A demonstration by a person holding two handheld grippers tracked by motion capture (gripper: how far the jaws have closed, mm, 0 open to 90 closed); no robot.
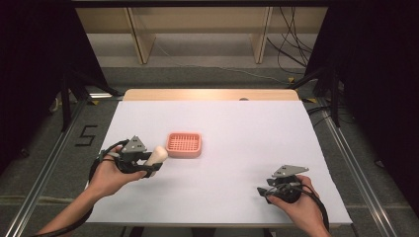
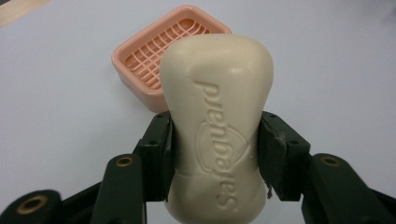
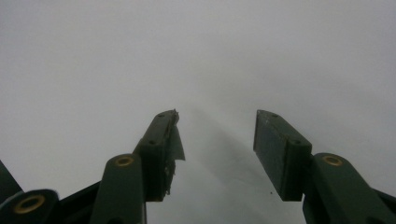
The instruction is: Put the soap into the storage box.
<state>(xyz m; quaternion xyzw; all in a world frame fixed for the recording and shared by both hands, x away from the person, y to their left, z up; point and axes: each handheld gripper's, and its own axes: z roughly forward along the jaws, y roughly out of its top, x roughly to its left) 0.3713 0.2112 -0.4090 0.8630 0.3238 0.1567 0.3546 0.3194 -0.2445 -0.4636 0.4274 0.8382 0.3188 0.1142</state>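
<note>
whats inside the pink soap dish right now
The pink soap dish holds nothing but its own grid insert. In the left gripper view, the soap bar clamped in the left gripper hides the dish's near corner.

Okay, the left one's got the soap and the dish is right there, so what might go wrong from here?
1. The left hand-held gripper clamps the Safeguard soap bar only at its narrow waist; smooth soap could slip or twist out.
2. Most of the bar sticks out past the jaws, so it might tilt on release and land on the rim of the pink soap dish rather than on the grid.
3. The light dish sits loose on the white table, and a nudge could slide it.
</note>
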